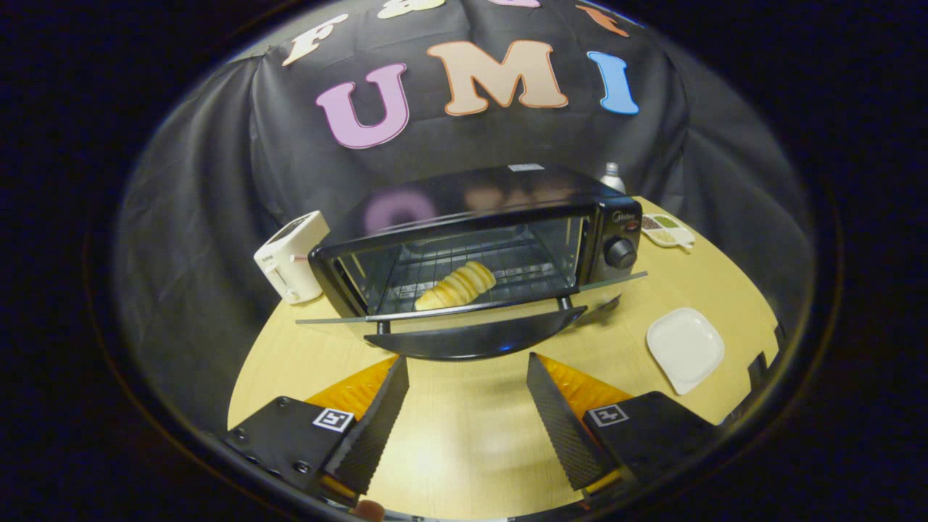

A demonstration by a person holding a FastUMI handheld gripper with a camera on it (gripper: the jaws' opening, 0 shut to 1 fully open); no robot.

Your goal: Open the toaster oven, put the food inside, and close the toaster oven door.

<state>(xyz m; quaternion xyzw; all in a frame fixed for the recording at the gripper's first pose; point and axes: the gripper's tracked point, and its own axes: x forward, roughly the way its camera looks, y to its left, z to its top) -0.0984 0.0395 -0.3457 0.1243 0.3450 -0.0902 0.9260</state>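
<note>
Black toaster oven [478, 239] stands on the wooden table [464, 428], beyond the fingers, its door [475, 335] lowered flat toward them. Food, a ridged pastry roll [457, 286], lies on the rack inside. Gripper [467, 366] hangs spread wide, holding nothing, just short of the door. White plate [685, 348] sits to the right.

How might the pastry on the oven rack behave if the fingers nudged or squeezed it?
The pastry looks ridged and flaky, so it probably crumbles under a firm squeeze. Its long tapered shape suggests it could roll on the rack. It likely weighs little. The gripper is open, short of the door.
</note>
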